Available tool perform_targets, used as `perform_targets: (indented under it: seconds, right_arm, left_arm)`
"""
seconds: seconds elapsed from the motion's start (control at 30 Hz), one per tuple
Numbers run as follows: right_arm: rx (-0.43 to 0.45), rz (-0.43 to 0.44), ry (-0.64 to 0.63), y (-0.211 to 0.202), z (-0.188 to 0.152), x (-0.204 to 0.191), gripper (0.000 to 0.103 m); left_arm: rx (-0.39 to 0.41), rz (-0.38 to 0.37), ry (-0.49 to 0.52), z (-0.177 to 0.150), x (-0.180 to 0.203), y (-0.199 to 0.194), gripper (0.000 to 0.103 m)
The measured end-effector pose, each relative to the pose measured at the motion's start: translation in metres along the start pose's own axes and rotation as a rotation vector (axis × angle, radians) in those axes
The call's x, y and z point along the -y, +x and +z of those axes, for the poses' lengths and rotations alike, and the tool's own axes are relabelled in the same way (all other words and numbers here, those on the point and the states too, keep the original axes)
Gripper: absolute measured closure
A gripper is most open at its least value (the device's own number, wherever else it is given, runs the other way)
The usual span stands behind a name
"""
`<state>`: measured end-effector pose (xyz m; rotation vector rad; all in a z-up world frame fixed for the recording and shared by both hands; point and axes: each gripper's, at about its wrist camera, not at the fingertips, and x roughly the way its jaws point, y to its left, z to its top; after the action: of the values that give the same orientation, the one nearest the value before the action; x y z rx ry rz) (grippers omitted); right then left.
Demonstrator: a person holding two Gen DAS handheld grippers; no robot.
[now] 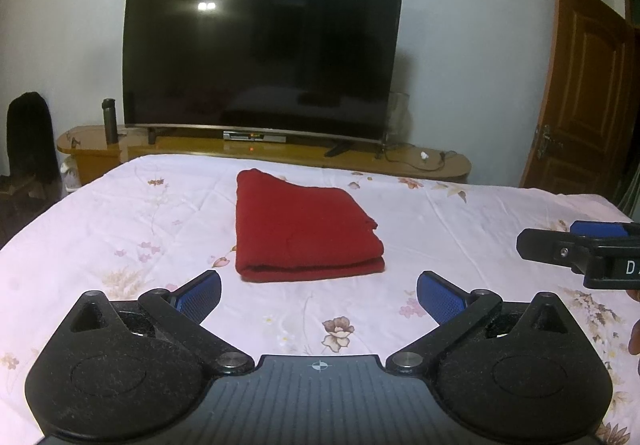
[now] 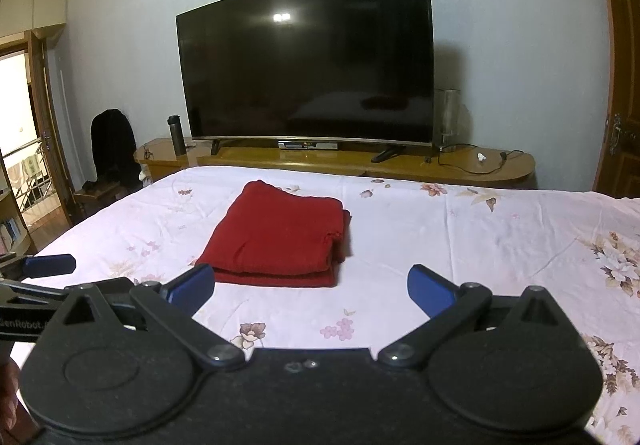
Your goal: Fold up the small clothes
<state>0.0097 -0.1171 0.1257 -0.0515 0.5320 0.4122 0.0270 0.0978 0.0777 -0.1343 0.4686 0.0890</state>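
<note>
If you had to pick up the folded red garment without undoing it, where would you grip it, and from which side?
Probably the near folded edge of the red garment. It lies flat on the floral sheet with its rounded, stacked fold facing both open grippers, left gripper and right gripper. Coming in low from the front, one finger under and one over would pinch all layers; the far right corner looks looser.

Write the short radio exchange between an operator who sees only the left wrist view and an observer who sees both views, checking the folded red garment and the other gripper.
Operator: I see only the side of the right gripper. Is it open?
Observer: Yes. In its own view the jaws stand wide apart with nothing between them.
Operator: Is the red garment's right side tidy?
Observer: Not quite. From the right wrist view the stacked layers show there, with their edges slightly uneven.
Operator: Anything left of the bed?
Observer: An open doorway with a railing behind it.
</note>
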Motion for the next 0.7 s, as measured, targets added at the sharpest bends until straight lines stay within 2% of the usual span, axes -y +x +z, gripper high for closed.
perform_targets:
  seconds: [0.7]
  right_arm:
    - [-0.001, 0.017, -0.007, 0.0059, 0.0050, -0.0004, 0.001]
  left_arm:
    - [0.012, 0.013, 0.002, 0.0034, -0.0063, 0.0023, 0.000]
